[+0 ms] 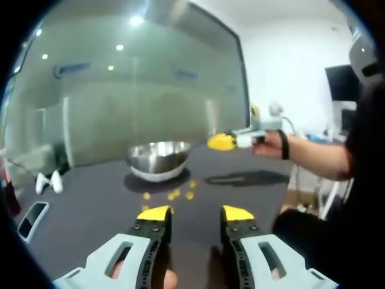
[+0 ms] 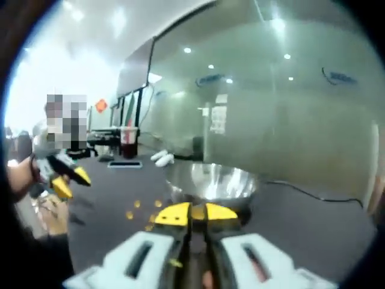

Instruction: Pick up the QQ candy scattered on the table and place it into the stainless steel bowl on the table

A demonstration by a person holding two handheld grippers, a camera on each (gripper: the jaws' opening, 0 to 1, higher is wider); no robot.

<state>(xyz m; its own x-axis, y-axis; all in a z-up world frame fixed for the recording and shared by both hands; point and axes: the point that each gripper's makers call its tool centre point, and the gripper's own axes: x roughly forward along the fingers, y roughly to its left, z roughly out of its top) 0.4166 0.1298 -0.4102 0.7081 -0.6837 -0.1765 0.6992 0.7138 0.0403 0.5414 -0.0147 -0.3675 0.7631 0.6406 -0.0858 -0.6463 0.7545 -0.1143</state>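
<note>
Judging by their tiny, likely soft and light look, the QQ candies [image 1: 175,194] before the stainless steel bowl [image 1: 157,158] near the desk [image 1: 90,205] middle want pinching across their middles, left tongs [image 1: 195,213] gaping empty, right tongs [image 2: 192,213] nearly closed on a candy-coloured sliver.

Bright ceiling spotlights mirrored in the glass wall [image 1: 138,90], soft overall blur, fisheye bending at edges, dark shadow under the bowl [image 1: 157,159], washed-out white wall.

Bowl [image 2: 210,183] front rim hidden behind right gripper [image 2: 192,214] tips; candies [image 2: 133,211] left of bowl blurred specks.
</note>
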